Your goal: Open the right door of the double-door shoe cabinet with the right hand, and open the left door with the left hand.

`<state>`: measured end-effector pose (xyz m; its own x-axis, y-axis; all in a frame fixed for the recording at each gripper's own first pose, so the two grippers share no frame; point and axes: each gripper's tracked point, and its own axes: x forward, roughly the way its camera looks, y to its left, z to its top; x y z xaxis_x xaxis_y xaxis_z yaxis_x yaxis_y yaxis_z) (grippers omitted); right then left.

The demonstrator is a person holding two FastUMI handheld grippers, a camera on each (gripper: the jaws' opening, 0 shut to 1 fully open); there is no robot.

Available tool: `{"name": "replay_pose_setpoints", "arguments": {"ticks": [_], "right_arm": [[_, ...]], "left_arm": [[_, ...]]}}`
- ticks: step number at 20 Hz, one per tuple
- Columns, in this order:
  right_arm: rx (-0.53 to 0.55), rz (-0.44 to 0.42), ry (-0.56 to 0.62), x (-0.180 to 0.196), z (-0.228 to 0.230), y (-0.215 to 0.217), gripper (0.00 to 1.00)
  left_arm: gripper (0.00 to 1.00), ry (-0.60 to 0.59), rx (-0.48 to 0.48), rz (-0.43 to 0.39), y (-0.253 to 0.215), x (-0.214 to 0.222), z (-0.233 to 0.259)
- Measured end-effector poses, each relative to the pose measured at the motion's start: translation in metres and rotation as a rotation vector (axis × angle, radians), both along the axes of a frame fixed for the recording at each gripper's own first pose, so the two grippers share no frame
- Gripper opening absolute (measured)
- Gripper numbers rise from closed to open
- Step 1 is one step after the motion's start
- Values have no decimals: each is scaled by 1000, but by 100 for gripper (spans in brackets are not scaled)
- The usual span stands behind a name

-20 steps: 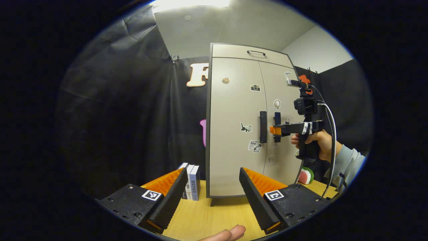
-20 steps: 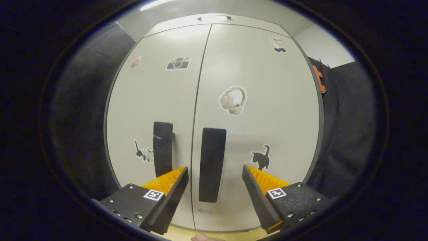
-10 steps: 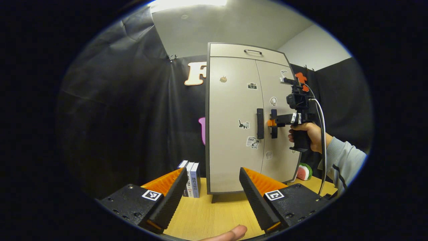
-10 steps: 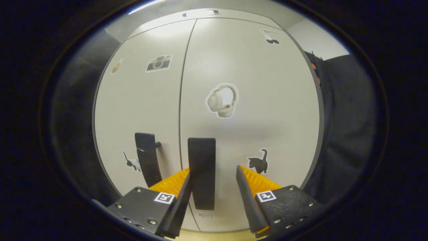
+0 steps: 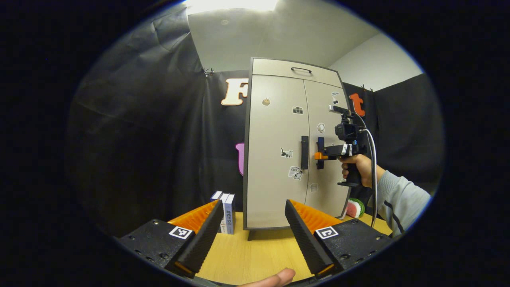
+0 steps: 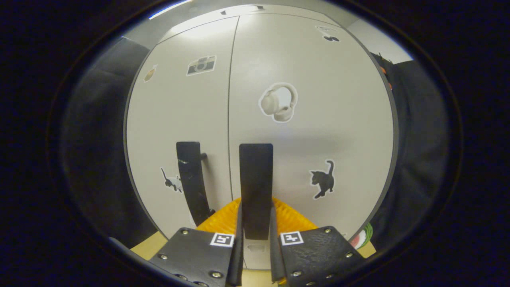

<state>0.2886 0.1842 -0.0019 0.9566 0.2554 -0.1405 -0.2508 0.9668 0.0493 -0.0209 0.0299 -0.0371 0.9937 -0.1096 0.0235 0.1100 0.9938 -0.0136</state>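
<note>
A: While the right gripper (image 6: 255,239) is pinching the lower part of the right door's handle (image 6: 256,187), is the cabinet (image 5: 275,167) standing on the table (image 5: 255,255) with both doors closed?

B: Yes. The handle is looking stiff and slim, the door probably light; I'm judging a steady outward pull suffices.

A: And the left gripper (image 5: 253,229)?

B: It's hanging wide open, empty, well short of the left handle (image 5: 305,152).

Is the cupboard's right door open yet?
Not yet. The right door lies flush beside the left door, only a thin seam between. The right gripper is clamped on its handle.
</note>
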Motion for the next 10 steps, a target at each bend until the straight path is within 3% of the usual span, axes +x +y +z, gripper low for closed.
{"name": "replay_pose_setpoints", "arguments": {"ticks": [3,4,10], "right_arm": [[32,0,-13,-3,1,-3,28],[40,13,-13,-8,1,-3,19],[48,76,-7,-24,2,-9,18]], "left_arm": [[94,-23,5,-13,-7,-10,8],[96,-31,10,-19,-9,-14,10],[94,-28,49,-41,-23,-22,13]]}}
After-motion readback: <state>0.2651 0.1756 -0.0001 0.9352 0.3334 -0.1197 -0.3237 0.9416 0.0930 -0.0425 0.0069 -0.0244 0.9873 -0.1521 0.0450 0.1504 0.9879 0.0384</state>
